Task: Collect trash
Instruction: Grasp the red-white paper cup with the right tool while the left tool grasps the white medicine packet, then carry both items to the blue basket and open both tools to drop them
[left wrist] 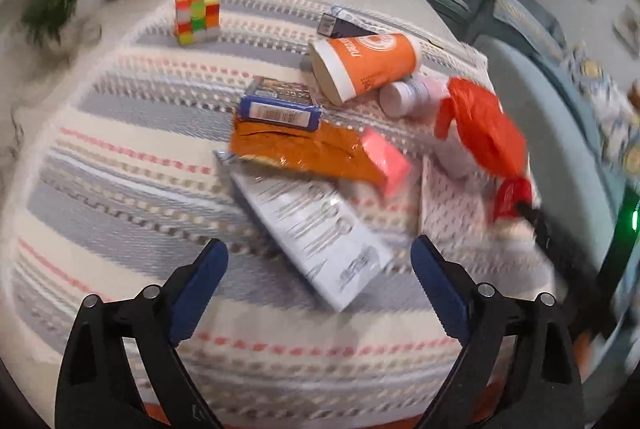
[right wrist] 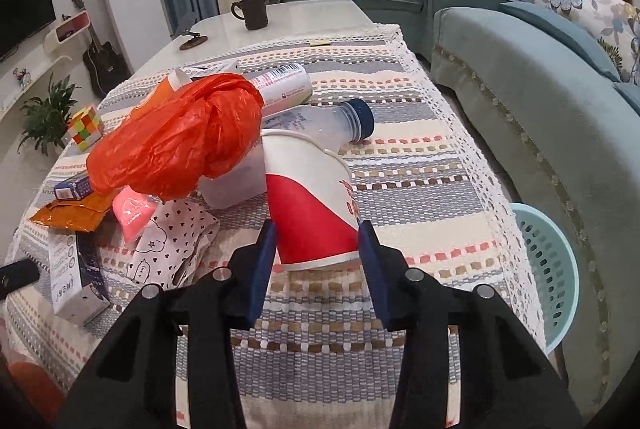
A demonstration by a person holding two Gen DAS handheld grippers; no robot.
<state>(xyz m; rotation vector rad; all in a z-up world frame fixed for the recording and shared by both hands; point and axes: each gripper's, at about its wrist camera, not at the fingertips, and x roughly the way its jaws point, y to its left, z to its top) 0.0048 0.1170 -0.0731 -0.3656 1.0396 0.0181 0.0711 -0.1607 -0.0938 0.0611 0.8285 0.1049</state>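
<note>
My right gripper (right wrist: 317, 229) is shut on the base of a red and white paper cup (right wrist: 312, 201), which leans back over the striped tablecloth (right wrist: 420, 189). Behind it lie a red plastic bag (right wrist: 180, 145), a clear bottle with a blue cap (right wrist: 328, 121) and a white can (right wrist: 280, 85). My left gripper (left wrist: 319, 245) is open above a long white box (left wrist: 316, 229), not touching it. Beyond that box lie an orange wrapper (left wrist: 304, 153), a pink packet (left wrist: 386, 159), a blue box (left wrist: 280, 105) and an orange paper cup (left wrist: 364, 65) on its side.
A light blue basket (right wrist: 548, 269) stands on the floor between the table's right edge and the sofa (right wrist: 540, 109). A colour cube (left wrist: 198, 15) and a dark mug (right wrist: 252, 11) sit farther back. A spotted paper bag (right wrist: 172, 249) lies at the left.
</note>
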